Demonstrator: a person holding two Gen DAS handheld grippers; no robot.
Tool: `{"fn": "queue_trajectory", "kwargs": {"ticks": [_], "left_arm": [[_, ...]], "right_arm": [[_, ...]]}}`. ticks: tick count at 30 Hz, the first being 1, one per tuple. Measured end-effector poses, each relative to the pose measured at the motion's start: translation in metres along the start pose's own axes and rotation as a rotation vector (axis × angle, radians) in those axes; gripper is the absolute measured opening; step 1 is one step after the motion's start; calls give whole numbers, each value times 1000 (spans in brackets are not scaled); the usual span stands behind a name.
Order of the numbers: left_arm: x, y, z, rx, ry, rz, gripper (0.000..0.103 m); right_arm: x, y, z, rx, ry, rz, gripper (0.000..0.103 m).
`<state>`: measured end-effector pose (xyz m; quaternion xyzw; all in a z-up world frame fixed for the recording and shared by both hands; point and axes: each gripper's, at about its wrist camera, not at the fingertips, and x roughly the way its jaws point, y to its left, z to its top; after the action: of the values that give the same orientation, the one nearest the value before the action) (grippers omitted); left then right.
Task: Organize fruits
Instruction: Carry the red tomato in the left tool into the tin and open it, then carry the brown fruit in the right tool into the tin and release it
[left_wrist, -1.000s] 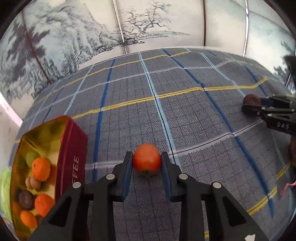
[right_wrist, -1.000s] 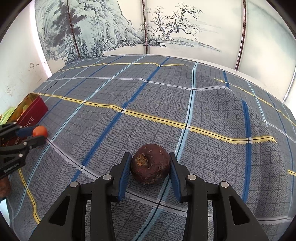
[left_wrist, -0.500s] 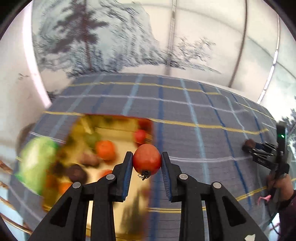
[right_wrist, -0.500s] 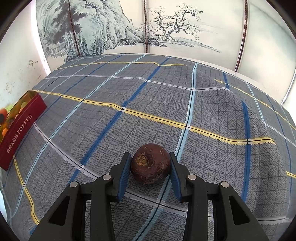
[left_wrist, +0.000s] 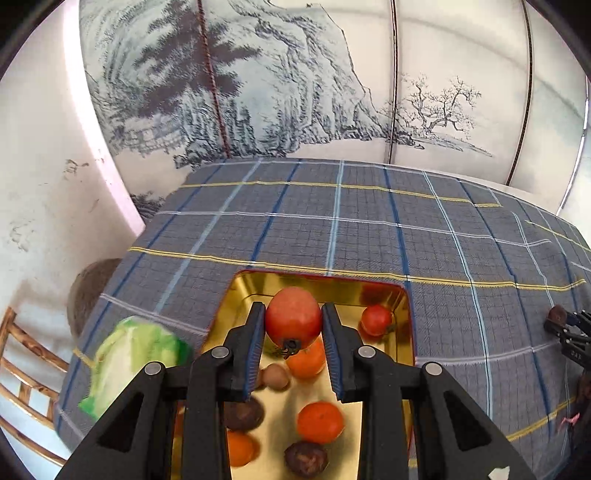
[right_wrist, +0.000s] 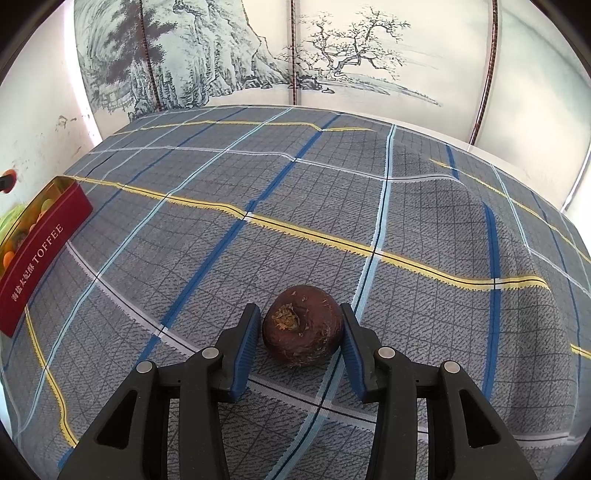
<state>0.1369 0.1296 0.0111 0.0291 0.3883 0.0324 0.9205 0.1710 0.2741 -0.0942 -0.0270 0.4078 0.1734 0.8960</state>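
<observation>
Grey plaid tablecloth (left_wrist: 369, 229) under you, and your left gripper (left_wrist: 293, 332) now hangs over the gold-lined red toffee tin (left_wrist: 321, 282) instead of the bare cloth of 1 second ago.

That gripper is clamped on the round red tomato (left_wrist: 293, 317), above the tin's far end and its oranges, so I judge only the drop remains. Well away from the tin, your right gripper (right_wrist: 301, 330) brackets the dark brown round fruit (right_wrist: 303, 325) resting on the cloth; whether the pads press it, I cannot tell.
</observation>
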Motion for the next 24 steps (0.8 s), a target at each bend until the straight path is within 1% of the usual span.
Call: {"fn": "queue_trajectory", "kwargs": {"ticks": [4,11,15,18,19,20,22,24], "left_arm": [[22,-11,0,-1,23,-7,27],[55,-17,-2,1,57,36,27],[60,-20,-3,11,68,54,28],[50,-26,-2,42,33,87,29],[47,-27,-2,49,28,92,33],[43,-29,-2,55,22,96,39],[30,-32,-4,62,-4,114,48],[16,-36,-6,67,-35,128,55]], "right_arm": [[1,-1,1,-2,0,2,45],[0,0,0,-2,-1,2,47],[0,0,-1,-2,-1,2,47],[-1,0,-1,-2,-2,2,47],[-1,0,-1,-3,-1,0,47],[-1,0,-1,-2,-2,1,47],[-1,0,-1,-4,-2,0,47],[-1,0,-1,-6,-2,-3,47]]}}
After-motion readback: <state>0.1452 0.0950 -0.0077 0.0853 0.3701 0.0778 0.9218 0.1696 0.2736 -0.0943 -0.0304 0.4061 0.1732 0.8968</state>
